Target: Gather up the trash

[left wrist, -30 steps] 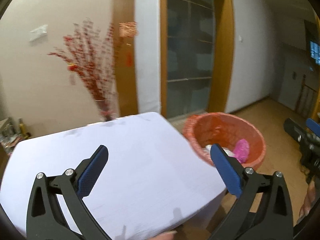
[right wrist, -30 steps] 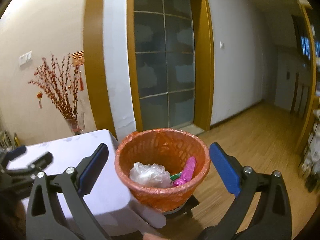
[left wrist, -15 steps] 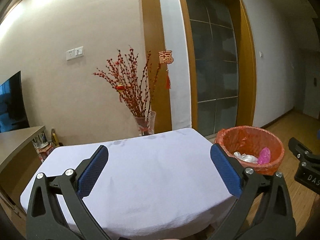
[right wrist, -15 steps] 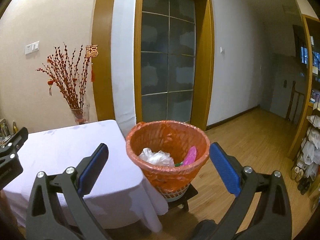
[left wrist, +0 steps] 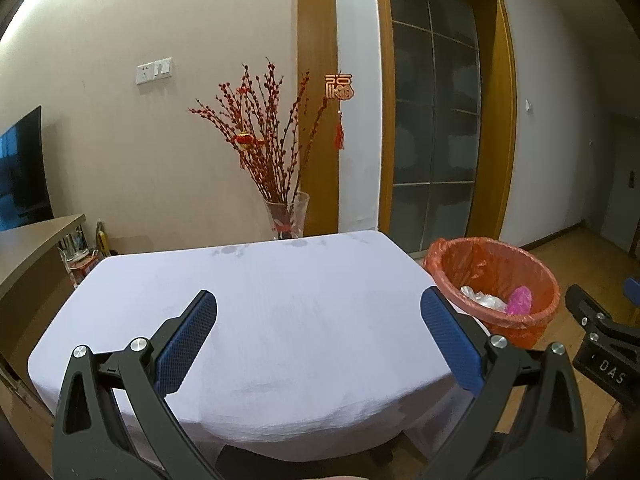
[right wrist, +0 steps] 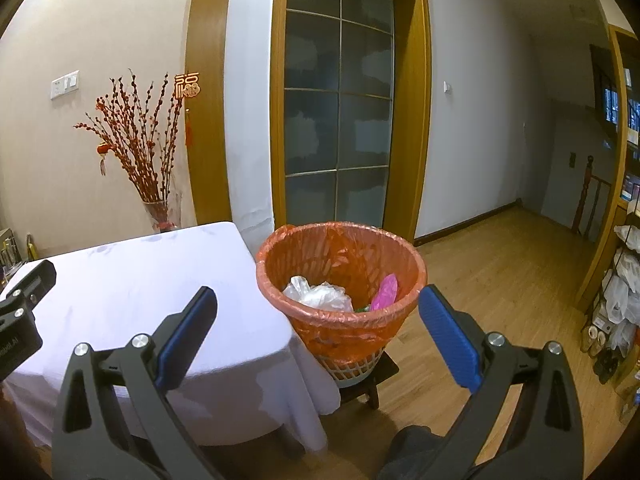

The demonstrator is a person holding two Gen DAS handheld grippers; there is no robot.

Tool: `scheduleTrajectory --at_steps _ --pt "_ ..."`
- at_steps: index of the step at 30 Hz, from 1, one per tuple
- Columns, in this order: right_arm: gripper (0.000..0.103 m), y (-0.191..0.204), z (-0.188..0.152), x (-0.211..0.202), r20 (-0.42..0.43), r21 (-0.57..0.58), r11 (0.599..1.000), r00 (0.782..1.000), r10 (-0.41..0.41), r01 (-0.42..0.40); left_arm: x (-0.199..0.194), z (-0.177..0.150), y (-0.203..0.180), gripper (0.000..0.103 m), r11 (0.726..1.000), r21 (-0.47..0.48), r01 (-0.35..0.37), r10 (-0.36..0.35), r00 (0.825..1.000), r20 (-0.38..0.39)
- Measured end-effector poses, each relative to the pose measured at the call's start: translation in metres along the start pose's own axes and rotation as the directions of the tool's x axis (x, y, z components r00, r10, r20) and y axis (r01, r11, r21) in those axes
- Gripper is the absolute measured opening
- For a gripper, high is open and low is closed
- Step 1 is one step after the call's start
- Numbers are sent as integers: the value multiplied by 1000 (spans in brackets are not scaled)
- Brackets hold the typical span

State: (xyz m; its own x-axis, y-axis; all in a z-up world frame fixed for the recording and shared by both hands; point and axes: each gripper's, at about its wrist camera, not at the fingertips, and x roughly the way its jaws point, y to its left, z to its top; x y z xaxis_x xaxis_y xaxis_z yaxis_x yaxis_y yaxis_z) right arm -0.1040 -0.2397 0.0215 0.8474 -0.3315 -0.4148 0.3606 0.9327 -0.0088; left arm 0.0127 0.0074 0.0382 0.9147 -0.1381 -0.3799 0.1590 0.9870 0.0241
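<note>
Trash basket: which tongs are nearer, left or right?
Right. The right tongs face the trash basket directly in front. The left tongs hover over the table, basket off to their right.

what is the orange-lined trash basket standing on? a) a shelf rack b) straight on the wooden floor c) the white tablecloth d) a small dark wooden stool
d: in the right wrist view the trash basket stands on a small dark stool beside the white-covered table, raised off the wooden floor.
</note>
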Motion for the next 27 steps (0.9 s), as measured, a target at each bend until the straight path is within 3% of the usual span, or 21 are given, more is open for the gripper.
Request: scheduleTrajectory --at_steps 27 --pt "98 5 -6 5 -35 12 1000 999 26 -26 -7 -2 -2 101 996 -34 -81 82 997 12"
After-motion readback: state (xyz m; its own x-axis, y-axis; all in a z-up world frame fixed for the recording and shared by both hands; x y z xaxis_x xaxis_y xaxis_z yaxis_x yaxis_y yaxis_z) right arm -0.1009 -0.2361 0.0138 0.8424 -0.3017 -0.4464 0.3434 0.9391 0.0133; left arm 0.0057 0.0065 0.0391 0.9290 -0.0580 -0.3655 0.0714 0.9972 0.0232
